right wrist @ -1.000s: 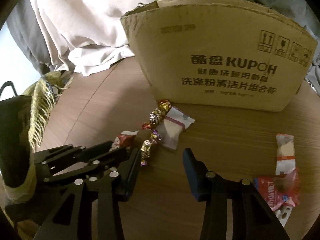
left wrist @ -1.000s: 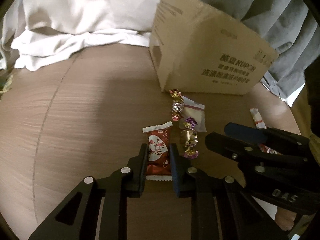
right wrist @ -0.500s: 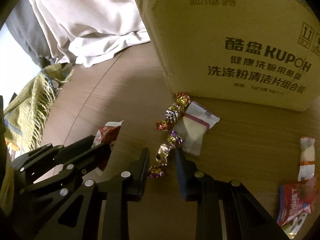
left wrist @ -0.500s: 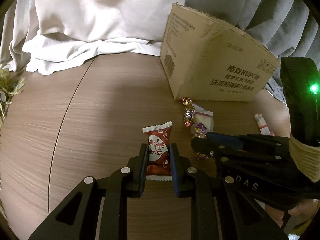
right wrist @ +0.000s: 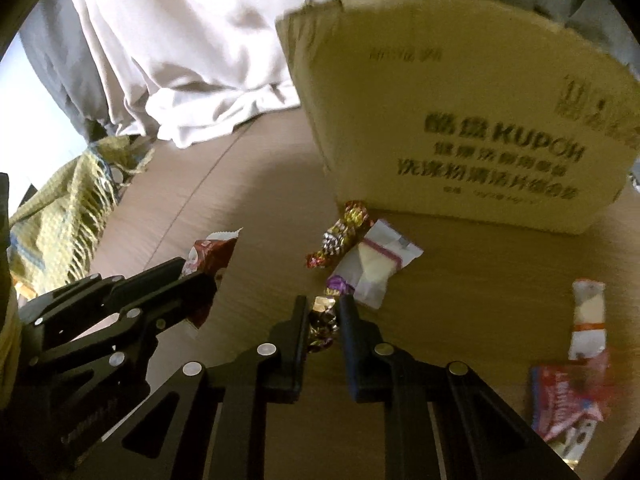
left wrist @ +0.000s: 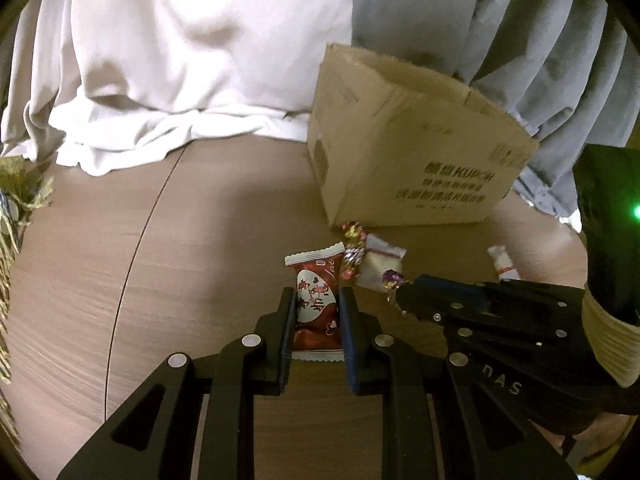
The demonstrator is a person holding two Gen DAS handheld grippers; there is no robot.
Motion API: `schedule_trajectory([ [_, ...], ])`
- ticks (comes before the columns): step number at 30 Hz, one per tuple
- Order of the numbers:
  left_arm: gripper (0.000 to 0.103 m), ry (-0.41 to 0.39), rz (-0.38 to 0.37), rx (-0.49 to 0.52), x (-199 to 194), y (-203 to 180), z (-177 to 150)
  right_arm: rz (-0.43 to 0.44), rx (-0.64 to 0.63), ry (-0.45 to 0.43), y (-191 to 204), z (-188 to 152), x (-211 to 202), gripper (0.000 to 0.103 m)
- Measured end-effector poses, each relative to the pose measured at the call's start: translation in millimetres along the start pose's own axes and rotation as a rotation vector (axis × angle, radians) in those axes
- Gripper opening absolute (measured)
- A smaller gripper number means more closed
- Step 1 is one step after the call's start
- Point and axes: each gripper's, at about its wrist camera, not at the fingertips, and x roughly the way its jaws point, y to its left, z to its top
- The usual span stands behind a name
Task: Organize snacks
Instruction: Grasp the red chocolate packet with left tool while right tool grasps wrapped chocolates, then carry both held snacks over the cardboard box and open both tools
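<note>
My left gripper (left wrist: 316, 300) is shut on a red snack packet (left wrist: 317, 300) with a white heart, held above the wooden table. My right gripper (right wrist: 323, 310) is shut on a gold and purple foil candy (right wrist: 322, 320); in the left wrist view that gripper (left wrist: 396, 296) sits just right of the packet. A second foil candy (right wrist: 340, 234) and a white packet (right wrist: 374, 264) lie in front of the open cardboard box (right wrist: 460, 120). The box also shows in the left wrist view (left wrist: 408, 160).
A white and orange packet (right wrist: 588, 320) and a red packet (right wrist: 568, 400) lie at the right on the table (left wrist: 160, 280). White cloth (left wrist: 160, 80) and grey curtain hang behind the box. A yellow fringed cloth (right wrist: 60, 220) lies at the left.
My right gripper has closed on the foil candy and lifted it. My left gripper has risen with the red packet, and the box now sits lower and further off.
</note>
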Motion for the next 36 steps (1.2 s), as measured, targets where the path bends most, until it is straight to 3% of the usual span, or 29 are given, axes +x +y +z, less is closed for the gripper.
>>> schedule_trajectory([
  [21,0.022,-0.221,-0.093,0.066,-72,-48,57,-0.067,0.007,-0.370,-6,28,-135,0.016],
  [36,0.022,-0.341,-0.089,0.151,-87,-76,123,-0.103,0.042,-0.525,-29,72,-179,0.016],
])
